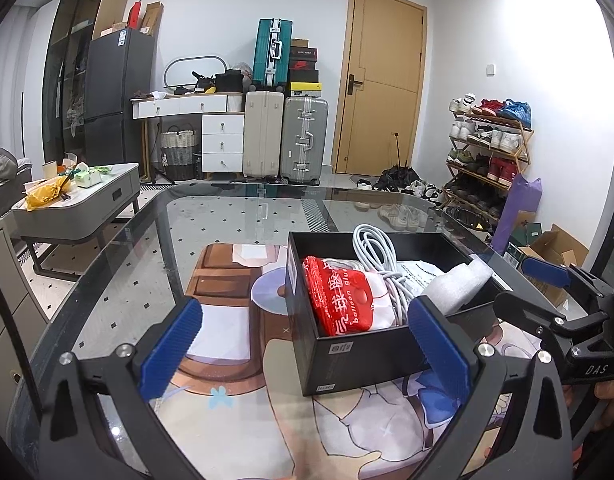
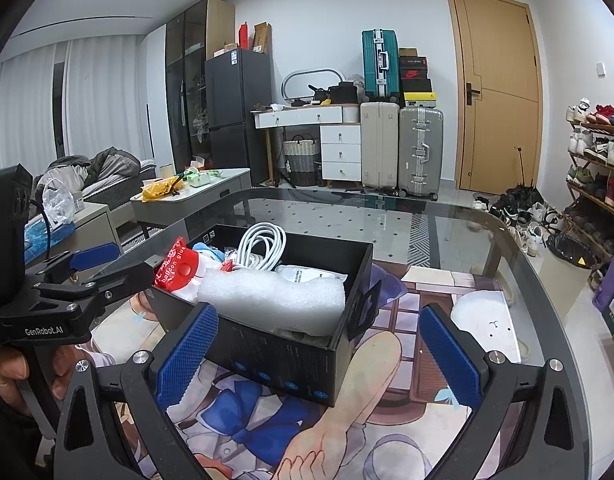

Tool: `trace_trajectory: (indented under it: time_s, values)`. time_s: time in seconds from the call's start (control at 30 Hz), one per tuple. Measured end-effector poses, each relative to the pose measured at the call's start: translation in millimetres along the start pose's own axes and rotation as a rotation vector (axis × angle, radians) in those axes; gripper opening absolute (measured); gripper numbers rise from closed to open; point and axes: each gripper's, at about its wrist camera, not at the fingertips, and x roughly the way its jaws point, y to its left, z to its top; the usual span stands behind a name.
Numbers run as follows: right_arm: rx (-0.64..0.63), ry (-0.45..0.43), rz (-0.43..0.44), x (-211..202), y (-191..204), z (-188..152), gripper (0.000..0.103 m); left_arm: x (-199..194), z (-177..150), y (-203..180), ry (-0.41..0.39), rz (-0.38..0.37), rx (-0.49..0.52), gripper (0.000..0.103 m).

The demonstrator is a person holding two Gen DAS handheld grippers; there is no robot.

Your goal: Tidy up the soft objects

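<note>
Both grippers, L (image 1: 303, 348) and R (image 2: 319, 354), hung spread and empty by the box (image 2: 283, 356) on the tabletop (image 1: 235, 216), foam (image 2: 273, 300), cable (image 1: 381, 264), red bag (image 1: 339, 300) inside; prob. best to pinch foam mid-roll, lightly, w/o tipping box.

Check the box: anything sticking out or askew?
The white foam roll lies across the black box, poking above its rim at the near corner. The white cable coil also rises above the rim.
</note>
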Motion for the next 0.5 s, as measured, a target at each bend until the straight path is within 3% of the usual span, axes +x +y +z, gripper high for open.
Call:
trace_trajectory:
  time_s: [0.5]
  values:
    - [-0.002,-0.003,0.001,0.3,-0.4,1.4,0.102,-3.1,2.3,-4.1,-0.003,0.01,0.002,0.103]
